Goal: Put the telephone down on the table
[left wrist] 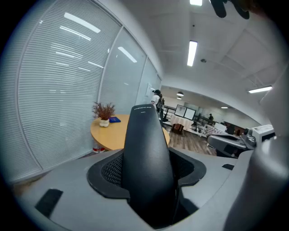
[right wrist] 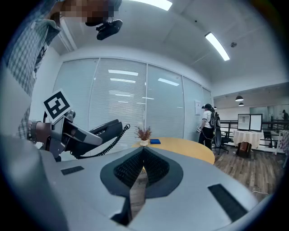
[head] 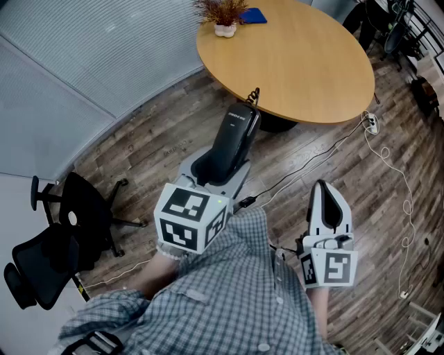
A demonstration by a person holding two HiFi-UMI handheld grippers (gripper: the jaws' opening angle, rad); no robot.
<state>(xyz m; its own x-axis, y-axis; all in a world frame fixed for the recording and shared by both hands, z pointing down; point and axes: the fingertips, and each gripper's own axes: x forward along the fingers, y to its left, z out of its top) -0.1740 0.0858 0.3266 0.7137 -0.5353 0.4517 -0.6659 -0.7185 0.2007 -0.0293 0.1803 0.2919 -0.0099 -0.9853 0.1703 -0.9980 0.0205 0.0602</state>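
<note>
Left hand-held gripper (head: 220, 168) clamps telephone (head: 236, 135); table (head: 312, 69) ahead.

Matt black plastic telephone (left wrist: 146, 153), smooth wooden table (head: 305, 62), wood-grain plank floor (head: 159, 139).

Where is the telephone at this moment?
In the head view the telephone sits near the centre, clamped in the left gripper above the wooden floor, short of the round table's near edge.

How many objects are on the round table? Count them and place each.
2. A potted plant at the table's far left edge; a flat blue object just right of it. Its far rim is cropped, so more may hide.
</note>
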